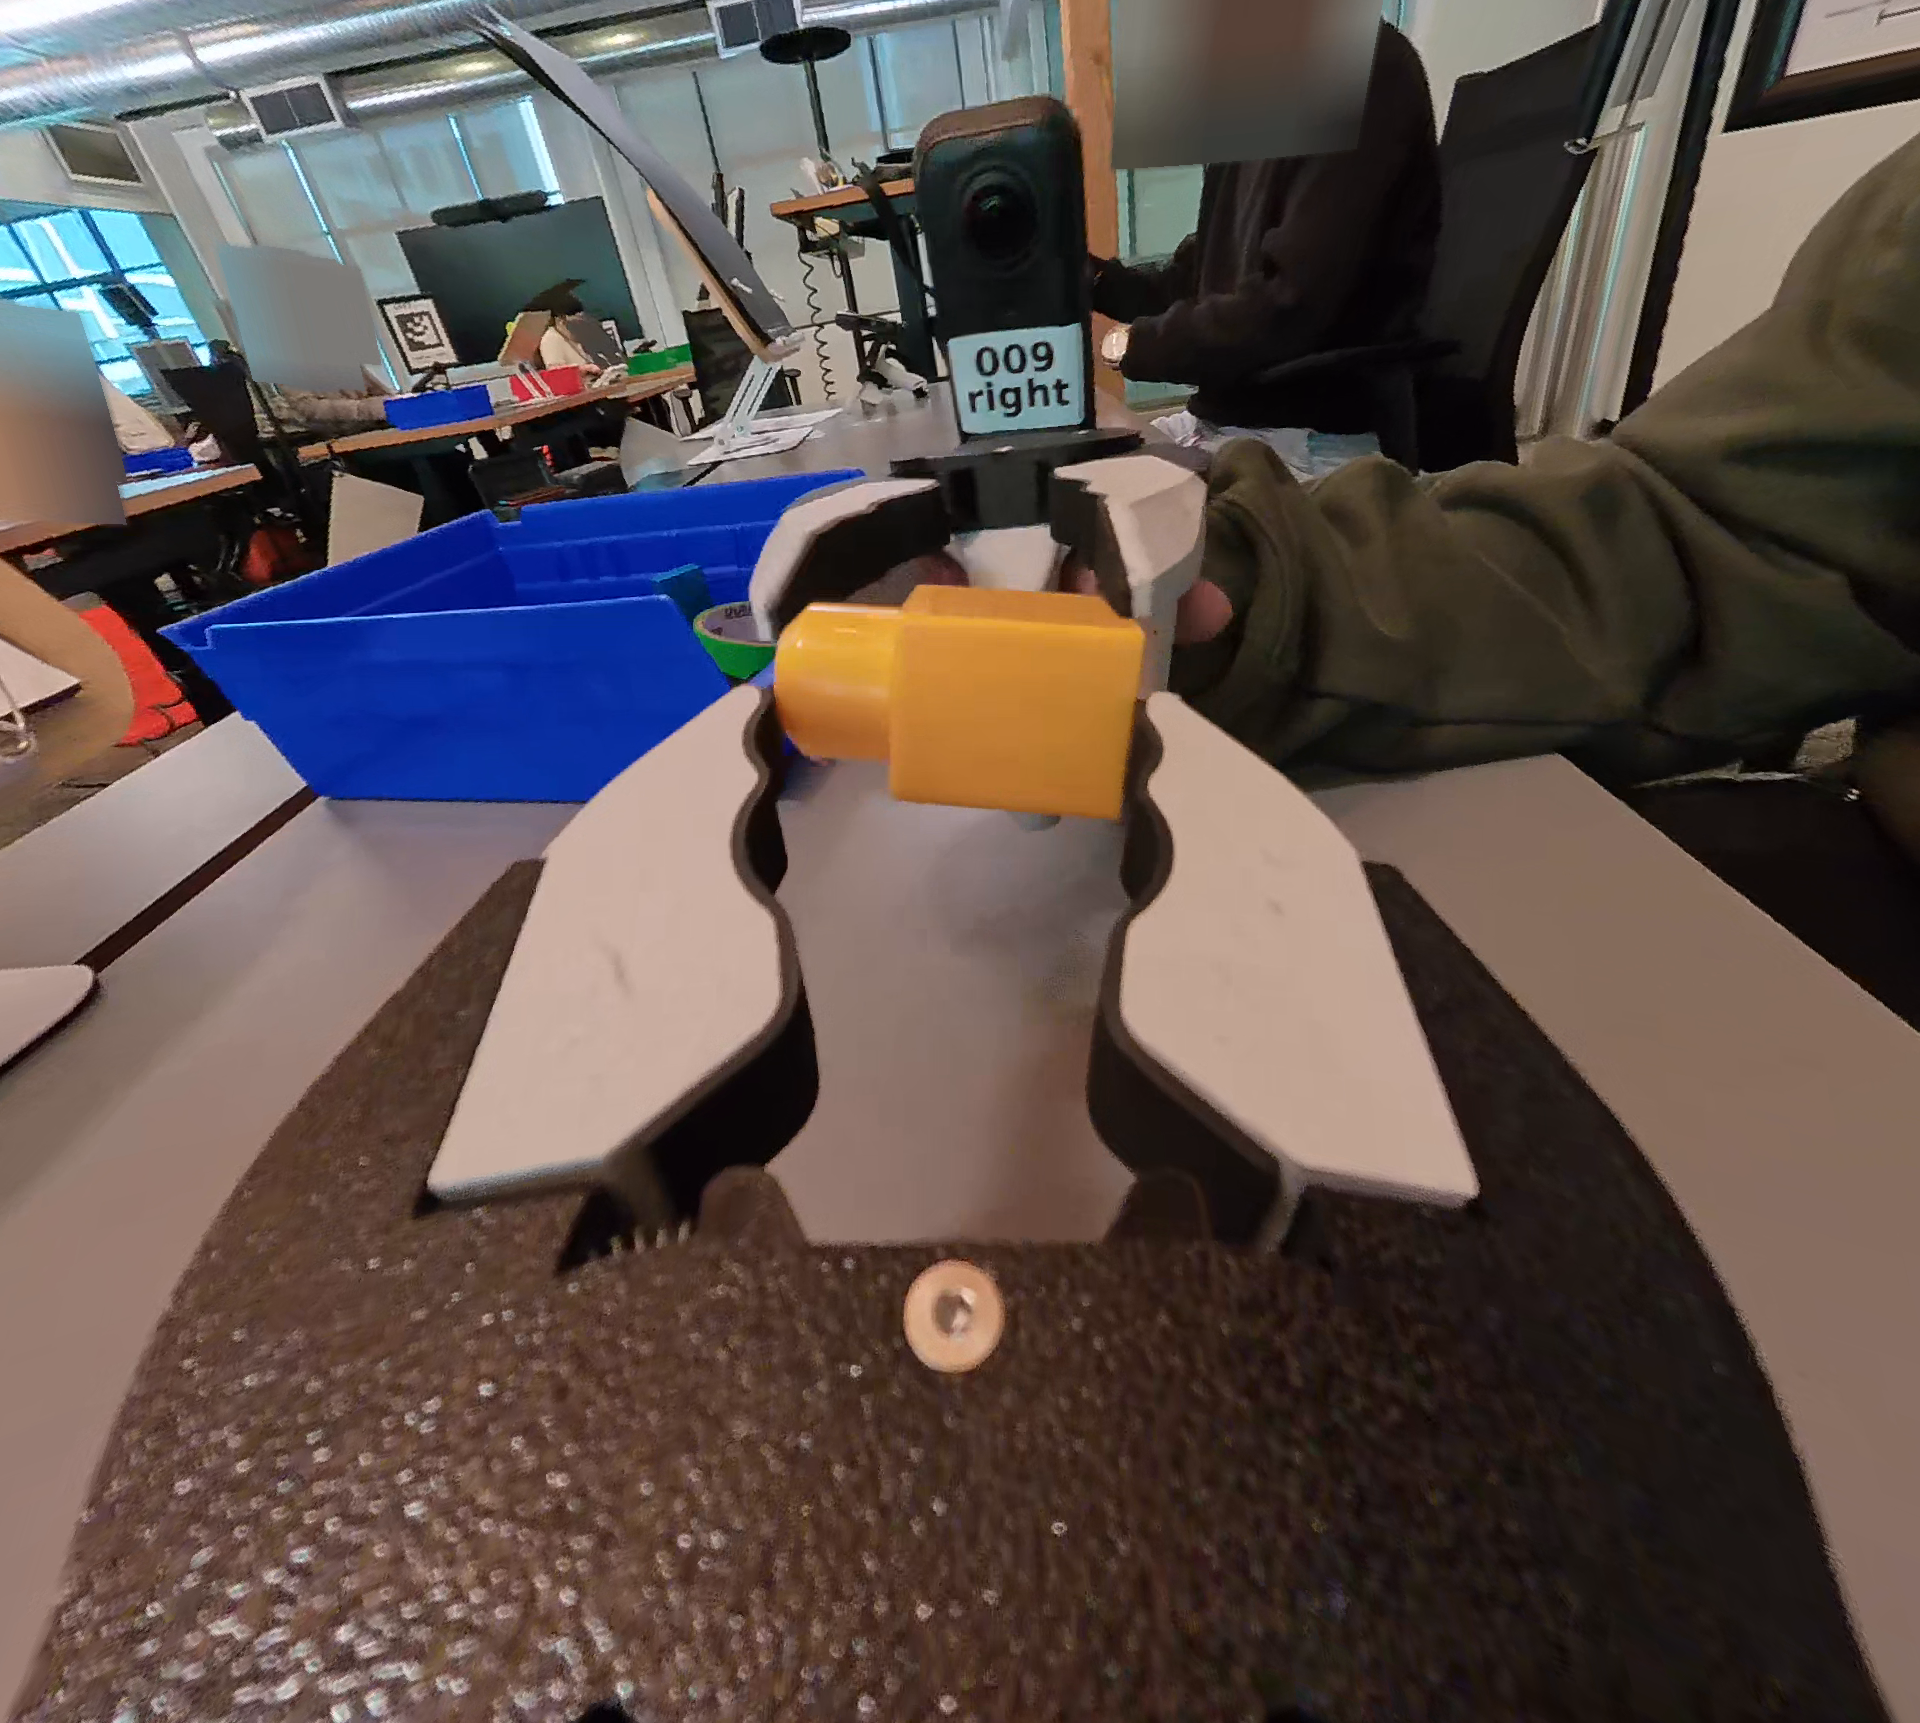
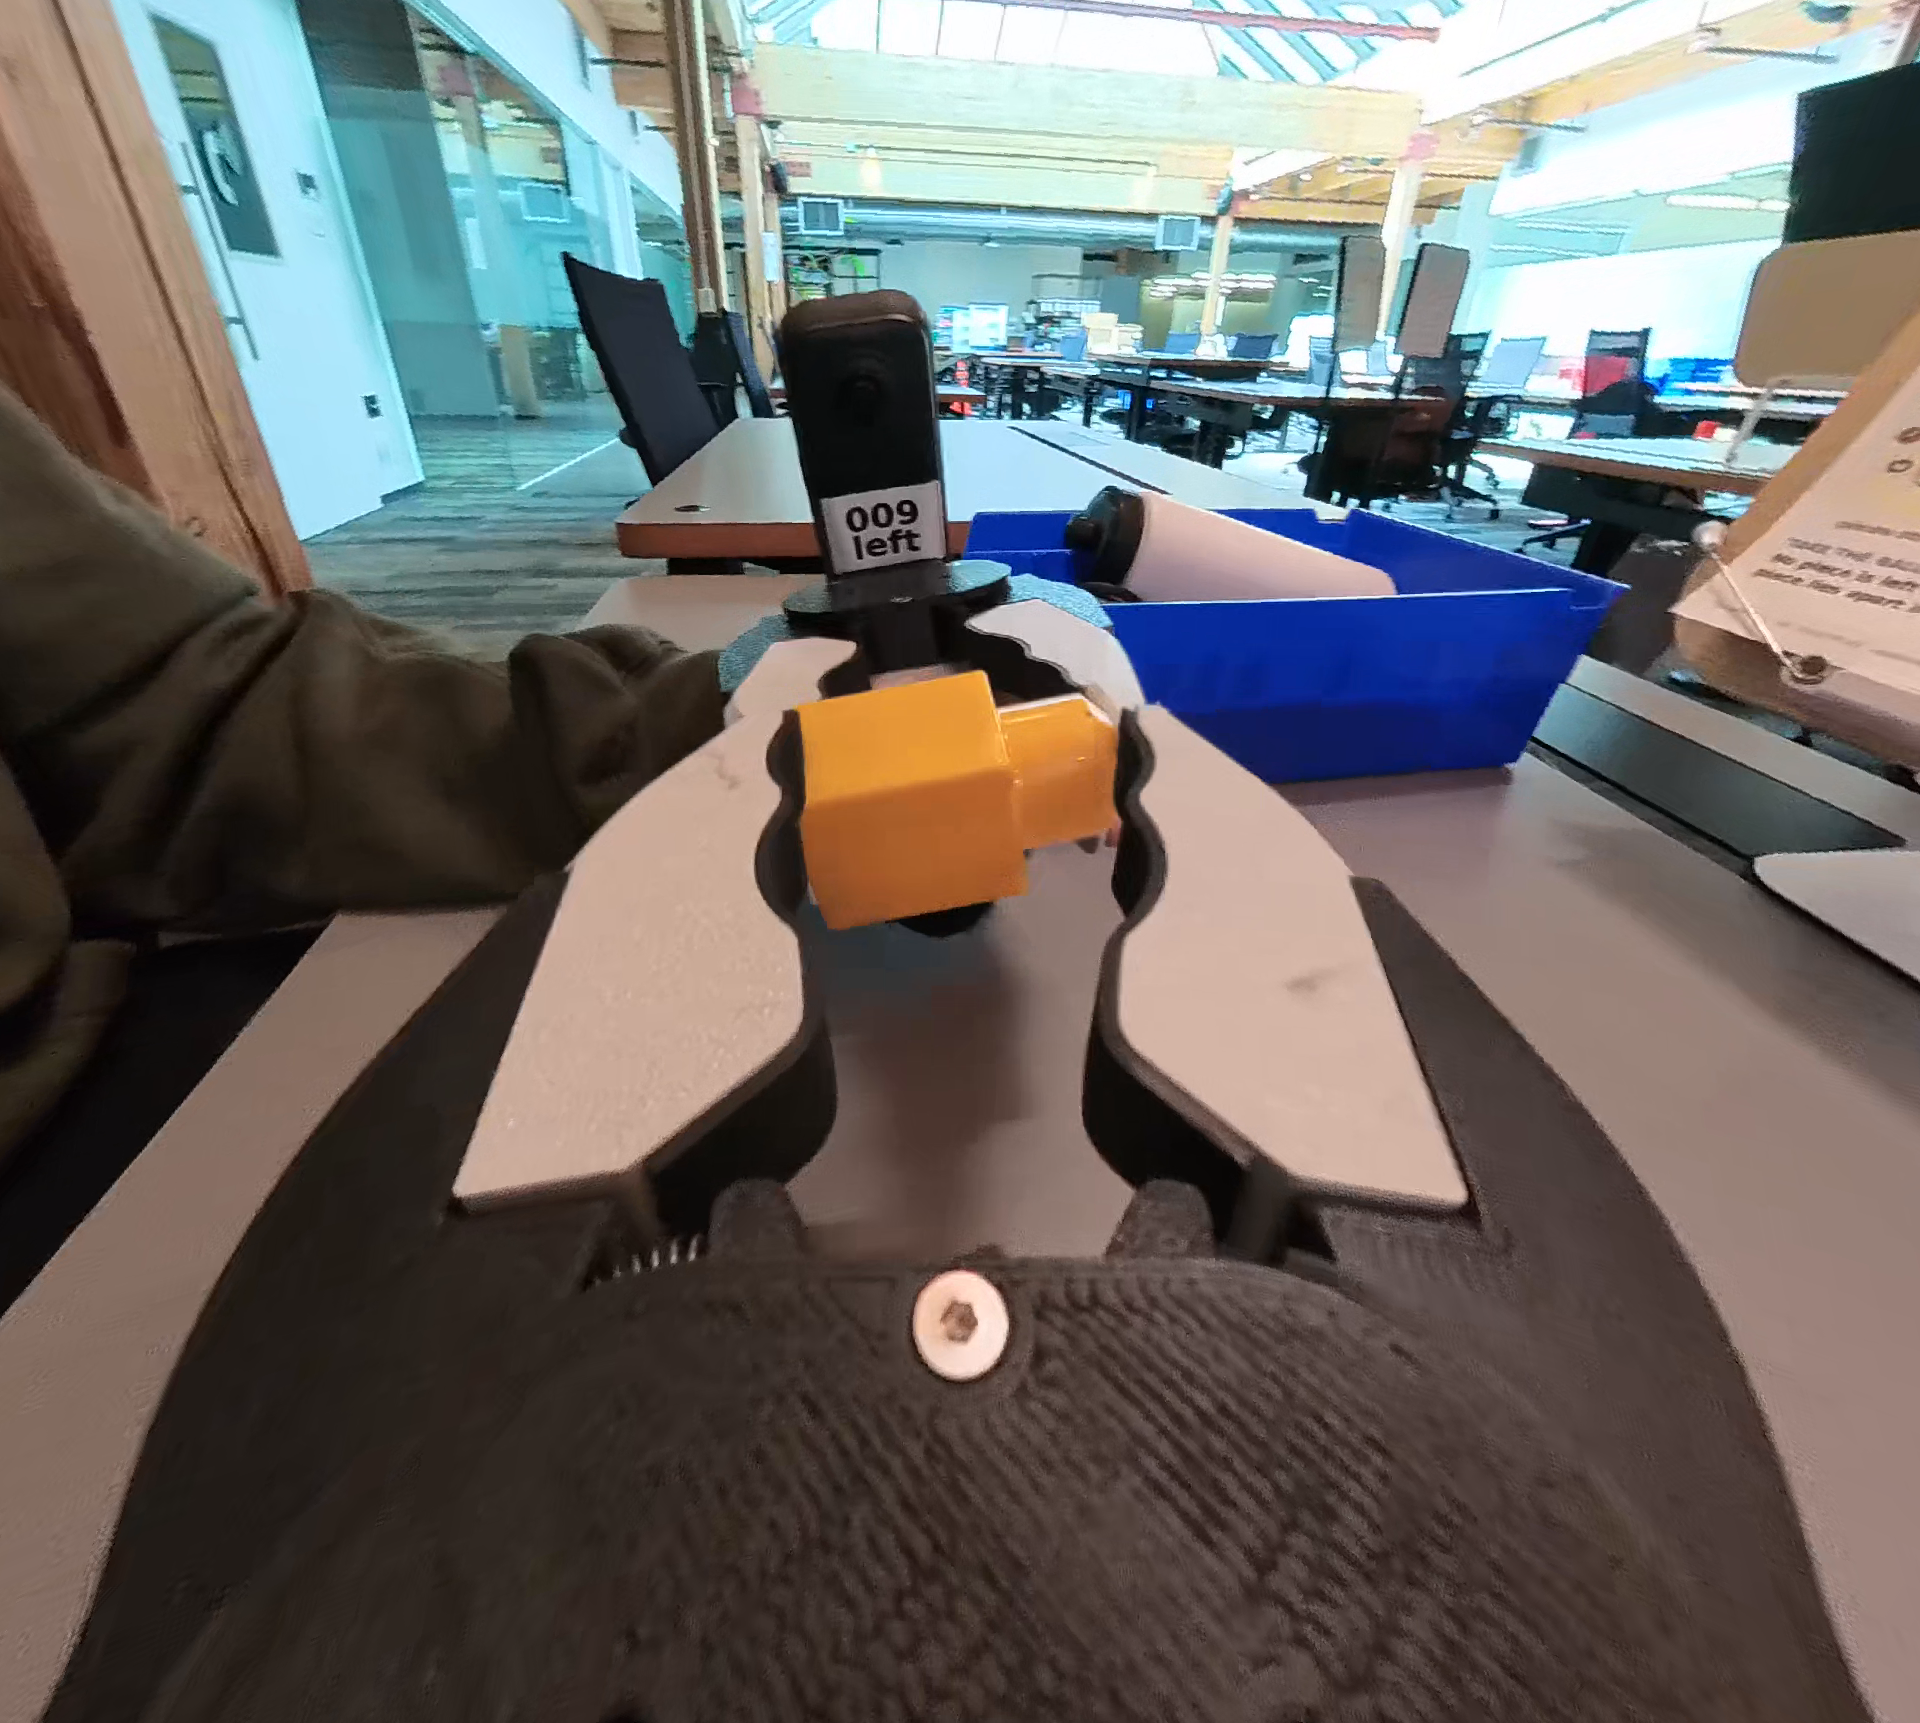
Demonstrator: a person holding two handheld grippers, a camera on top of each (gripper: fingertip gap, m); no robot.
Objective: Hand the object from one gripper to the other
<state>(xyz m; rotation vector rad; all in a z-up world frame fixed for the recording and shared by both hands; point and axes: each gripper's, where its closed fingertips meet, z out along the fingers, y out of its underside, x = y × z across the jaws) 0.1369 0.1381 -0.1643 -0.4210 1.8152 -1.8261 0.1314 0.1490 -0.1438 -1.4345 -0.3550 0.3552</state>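
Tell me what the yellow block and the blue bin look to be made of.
Yellow block: likely hard moulded plastic, smooth and glossy, with soft light reflections on its faces and rounded edges. Blue bin: apparently rigid plastic too, thin-walled, uniform colour, with a duller, satin sheen.

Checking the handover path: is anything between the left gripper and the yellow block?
Nothing visible. The yellow block sits between the tips of the left gripper, with the right gripper flanking it from the opposite side; the blue bin stands off to one side.
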